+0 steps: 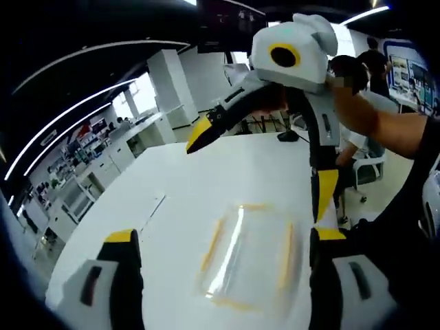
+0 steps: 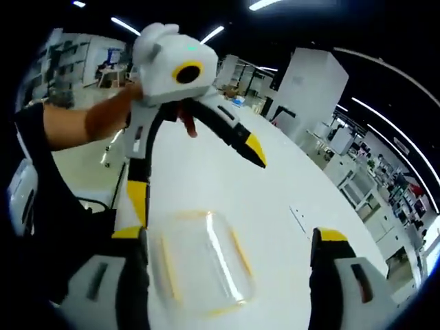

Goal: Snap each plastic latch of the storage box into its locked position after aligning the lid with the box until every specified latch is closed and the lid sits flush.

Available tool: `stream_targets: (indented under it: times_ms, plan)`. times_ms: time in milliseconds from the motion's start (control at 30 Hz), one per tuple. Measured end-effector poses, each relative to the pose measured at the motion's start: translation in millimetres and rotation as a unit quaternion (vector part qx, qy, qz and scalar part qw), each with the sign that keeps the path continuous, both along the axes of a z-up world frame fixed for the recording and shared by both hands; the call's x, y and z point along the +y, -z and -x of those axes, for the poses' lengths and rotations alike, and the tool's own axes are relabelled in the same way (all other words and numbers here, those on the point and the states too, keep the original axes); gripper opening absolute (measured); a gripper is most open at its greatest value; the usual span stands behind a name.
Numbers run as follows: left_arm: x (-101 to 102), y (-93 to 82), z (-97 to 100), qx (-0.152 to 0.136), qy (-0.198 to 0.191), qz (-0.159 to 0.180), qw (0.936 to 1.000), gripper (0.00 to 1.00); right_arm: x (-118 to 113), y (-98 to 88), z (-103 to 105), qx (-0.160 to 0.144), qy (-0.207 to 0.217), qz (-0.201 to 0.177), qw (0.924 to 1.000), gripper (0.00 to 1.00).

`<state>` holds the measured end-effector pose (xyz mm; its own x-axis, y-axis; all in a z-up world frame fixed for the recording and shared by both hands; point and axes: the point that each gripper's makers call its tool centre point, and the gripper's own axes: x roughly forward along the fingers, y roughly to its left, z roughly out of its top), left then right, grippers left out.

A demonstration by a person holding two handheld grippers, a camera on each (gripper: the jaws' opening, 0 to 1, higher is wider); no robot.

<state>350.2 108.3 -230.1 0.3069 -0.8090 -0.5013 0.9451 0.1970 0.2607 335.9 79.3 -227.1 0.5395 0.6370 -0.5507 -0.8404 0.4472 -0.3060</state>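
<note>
Nearest the lens in the left gripper view, the left gripper [image 1: 220,275] showed its own two fingers [image 1: 124,265] rising spread wide apart, white plastic with yellow bands and black pads, holding nothing. Between and just beyond them lay the storage box [image 1: 249,256], flat on the white surface [image 1: 206,172]. The right gripper view gave the mirror picture: the right gripper [image 2: 230,271] had its fingers [image 2: 333,261] parted as widely, empty, with the same box [image 2: 203,265] straight ahead between them.

The box was a low, clear plastic rectangle with rounded corners, glossy enough to catch a streak of ceiling light, and its lid seemed to be on. Yellow latches [image 1: 213,244] ran as thin strips along its edges; motion blur made it impossible to tell whether any was snapped down. In both views its long axis seemed to run away from the camera, between the fingers.

Farther out, each view caught the other gripper hanging above the surface, fingers splayed, beyond the box. Neither touched the box. Both looked about equally near, so either could probably drop onto a side latch first.

The surface was smooth, matte and bare around the box. Behind it stood white pillars, shelving and seated people.
</note>
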Motion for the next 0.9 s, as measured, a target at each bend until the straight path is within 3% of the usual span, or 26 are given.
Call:
stream_targets:
  times_ms: [233,333,367,400,467,500,567,733,900]
  plan:
    - [14,-32.6,-4.3,-0.023,-0.036,0.037,0.9984,0.98,-9,-21.1,0,-0.032,0.016,-0.024,0.9991,0.99]
    - [25,-37.7,-8.6,-0.034,-0.051,0.031,0.9977,0.88,-10,-26.8,2,-0.06,0.012,-0.022,0.9979,1.0]
    - [28,-41.3,-7.7,-0.036,-0.048,0.037,0.9975,0.89,-12,-28.4,3,-0.072,0.014,-0.014,0.9972,1.0]
    - [28,-50.9,-6.5,-0.029,-0.049,0.068,0.996,0.92,-12,-29.1,6,-0.07,0.017,-0.018,0.9972,1.0]
    - [33,-55.1,-5.2,-0.033,-0.047,0.074,0.9956,1.0,-11,-34.7,10,-0.067,0.018,-0.034,0.997,1.0]
    - [37,-63.9,-8.2,-0.057,-0.052,0.088,0.9931,1.0,-10,-38.1,15,-0.067,0.013,-0.041,0.9968,1.0]
    - [43,-68.1,-6.8,-0.069,-0.06,0.094,0.9913,1.0,-11,-43.2,20,-0.076,0.018,-0.047,0.9959,1.0]
    - [58,-82.9,0.6,-0.075,-0.08,0.133,0.985,1.0,-19,-58.6,27,-0.094,0.04,-0.073,0.9921,1.0]
    - [68,-87.5,7.6,-0.077,-0.097,0.148,0.9811,1.0,-23,-66.9,34,-0.111,0.052,-0.084,0.9888,1.0]
